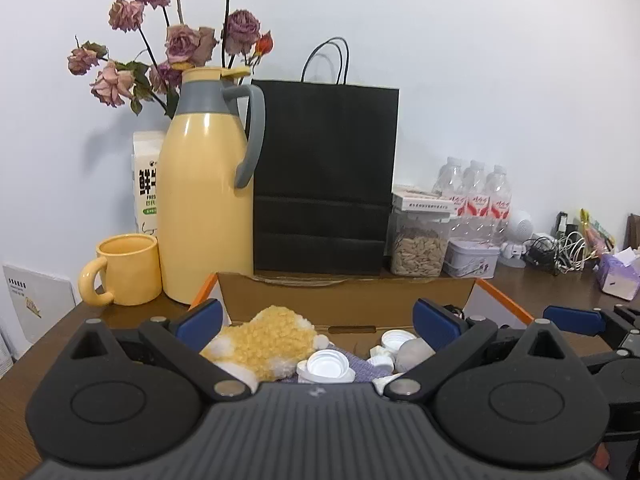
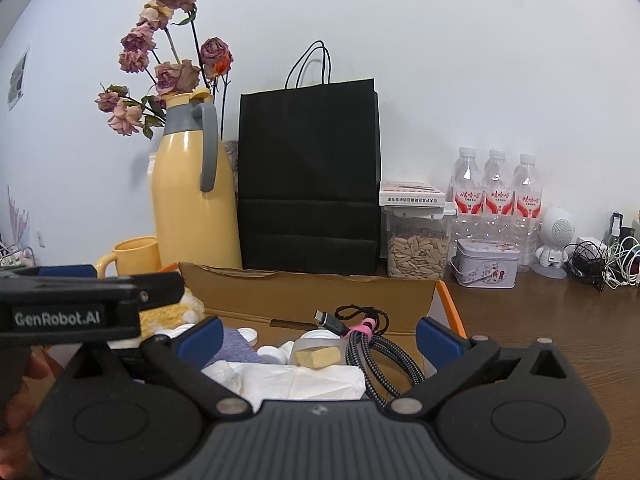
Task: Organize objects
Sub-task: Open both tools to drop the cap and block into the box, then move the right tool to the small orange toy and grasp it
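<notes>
On the wooden table (image 2: pixel 560 320), going left to right along the back, stands one yellow mug (image 1: pixel 128 270), one tall yellow thermos jug (image 1: pixel 204 200) with dried roses (image 1: pixel 180 40) behind it, one black paper bag (image 1: pixel 326 178), one clear jar (image 2: pixel 418 252) holding pale seeds with a small white box lying on its lid, one printed tin (image 2: pixel 486 268), then three water bottles (image 2: pixel 496 196) in a row. Nearer, at about six o'clock from the bag, sits an open cardboard box (image 1: pixel 344 300) with its clutter inside: a fluffy yellow cloth (image 1: pixel 264 342) at its left, at least two white bottle caps (image 1: pixel 326 366) on a purple cloth toward the middle, white tissue (image 2: pixel 296 384), a pale yellow block (image 2: pixel 318 356), and a coiled braided cable (image 2: pixel 372 352) at the right. The left gripper (image 1: pixel 320 320) hovers over the box's left half, jaws spread wide and holding nothing; the right gripper (image 2: pixel 320 332) hangs over the right half, likewise spread and empty.
</notes>
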`<state>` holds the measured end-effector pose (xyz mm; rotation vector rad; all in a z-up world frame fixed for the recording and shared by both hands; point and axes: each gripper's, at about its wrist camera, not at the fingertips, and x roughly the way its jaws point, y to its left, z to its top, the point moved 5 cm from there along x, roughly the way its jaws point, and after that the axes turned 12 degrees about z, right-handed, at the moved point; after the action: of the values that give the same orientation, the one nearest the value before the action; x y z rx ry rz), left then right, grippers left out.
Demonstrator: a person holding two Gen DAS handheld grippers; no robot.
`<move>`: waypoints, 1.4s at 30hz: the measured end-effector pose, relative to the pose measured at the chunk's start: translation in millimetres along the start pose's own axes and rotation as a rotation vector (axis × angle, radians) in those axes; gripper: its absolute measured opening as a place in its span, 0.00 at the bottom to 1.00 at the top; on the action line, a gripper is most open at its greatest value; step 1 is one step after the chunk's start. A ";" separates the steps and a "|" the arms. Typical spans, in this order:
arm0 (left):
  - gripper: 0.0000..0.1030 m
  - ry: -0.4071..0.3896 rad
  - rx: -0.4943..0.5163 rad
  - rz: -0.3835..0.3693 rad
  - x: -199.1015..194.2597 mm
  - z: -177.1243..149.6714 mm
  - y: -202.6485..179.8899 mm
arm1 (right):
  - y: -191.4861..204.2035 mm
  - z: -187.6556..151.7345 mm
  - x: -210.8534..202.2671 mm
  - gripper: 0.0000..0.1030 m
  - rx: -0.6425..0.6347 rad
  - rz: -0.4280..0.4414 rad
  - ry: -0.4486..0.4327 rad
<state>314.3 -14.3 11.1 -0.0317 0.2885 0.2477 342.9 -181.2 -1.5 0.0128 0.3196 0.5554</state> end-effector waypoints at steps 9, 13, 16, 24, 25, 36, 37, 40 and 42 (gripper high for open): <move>1.00 -0.027 0.018 -0.004 -27.2 -5.8 6.9 | 11.9 -7.4 -23.9 1.00 -0.034 0.015 -0.010; 1.00 -0.013 0.030 -0.004 -38.6 -16.1 12.3 | 21.3 -14.4 -36.1 1.00 -0.062 0.024 -0.006; 1.00 0.016 0.043 -0.004 -45.7 -27.3 17.4 | 26.4 -21.3 -44.2 1.00 -0.073 0.028 0.010; 1.00 0.076 0.077 -0.015 -69.3 -51.8 32.2 | 32.6 -43.5 -64.2 1.00 -0.068 0.027 0.077; 1.00 0.084 0.081 -0.016 -71.9 -54.6 34.0 | 34.0 -46.3 -65.4 1.00 -0.070 0.029 0.090; 1.00 0.175 0.083 -0.009 -80.8 -79.2 56.4 | 38.3 -72.9 -60.8 1.00 -0.066 0.010 0.229; 1.00 0.180 0.080 -0.006 -79.8 -79.8 58.3 | 38.1 -74.6 -58.8 1.00 -0.065 0.006 0.238; 1.00 0.194 0.071 -0.007 -77.8 -82.6 61.6 | 37.9 -78.9 -51.0 0.98 -0.057 -0.004 0.270; 1.00 0.198 0.066 -0.012 -77.5 -83.4 62.3 | 38.2 -80.5 -45.4 0.95 -0.050 -0.008 0.288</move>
<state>203.8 22.2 -46.5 0.0073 0.4936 0.2227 262.5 -178.3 -60.9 -0.1173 0.5860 0.5579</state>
